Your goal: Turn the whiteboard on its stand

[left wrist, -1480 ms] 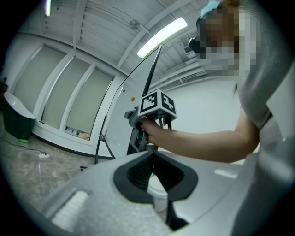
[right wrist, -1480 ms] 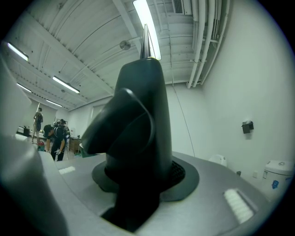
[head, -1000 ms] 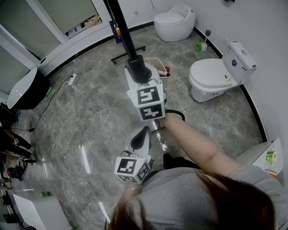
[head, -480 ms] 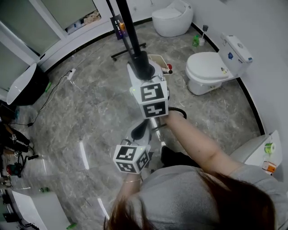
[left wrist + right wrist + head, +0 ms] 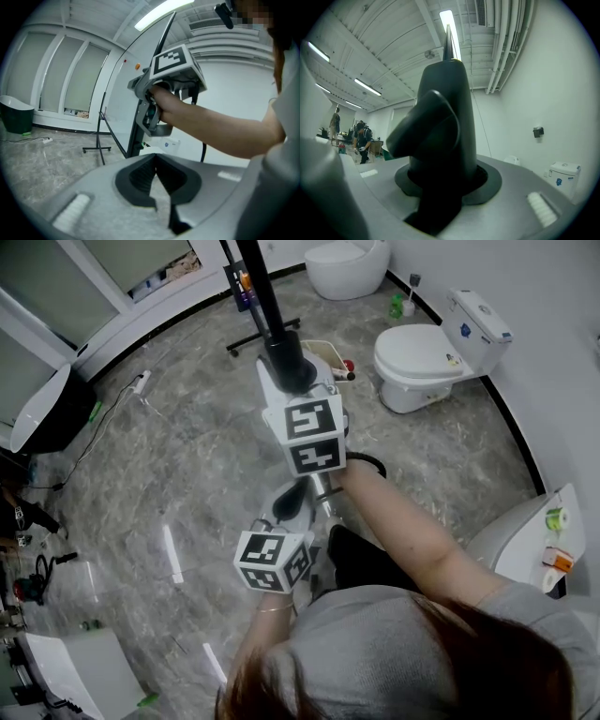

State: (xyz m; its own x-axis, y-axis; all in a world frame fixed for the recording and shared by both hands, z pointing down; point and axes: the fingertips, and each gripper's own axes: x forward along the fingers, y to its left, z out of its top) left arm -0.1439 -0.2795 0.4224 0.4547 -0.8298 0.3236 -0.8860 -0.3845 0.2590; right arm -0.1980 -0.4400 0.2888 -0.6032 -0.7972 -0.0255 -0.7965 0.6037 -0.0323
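Observation:
The whiteboard (image 5: 123, 93) is a tall white panel in a black frame on a wheeled stand (image 5: 97, 150). In the head view I look down on it edge-on, so it shows as a black bar (image 5: 258, 287). My right gripper (image 5: 286, 367) is shut on that frame edge, which rises as a thin line (image 5: 449, 40) out of its dark jaws (image 5: 447, 70). The left gripper view shows the right gripper (image 5: 152, 110) and its hand against the board's edge. My left gripper (image 5: 291, 502) hangs behind and below it, jaws (image 5: 155, 157) shut on nothing.
A white toilet (image 5: 422, 357) stands close on the right, and a second round one (image 5: 342, 263) at the back. A black tub (image 5: 42, 413) and a cable (image 5: 141, 382) lie to the left. The stand's foot (image 5: 262, 338) rests on grey marble floor. People (image 5: 361, 140) stand far off.
The toilets and floor have slid toward the top of the head view while both grippers kept their spots in it. The right gripper still clamps the board edge.

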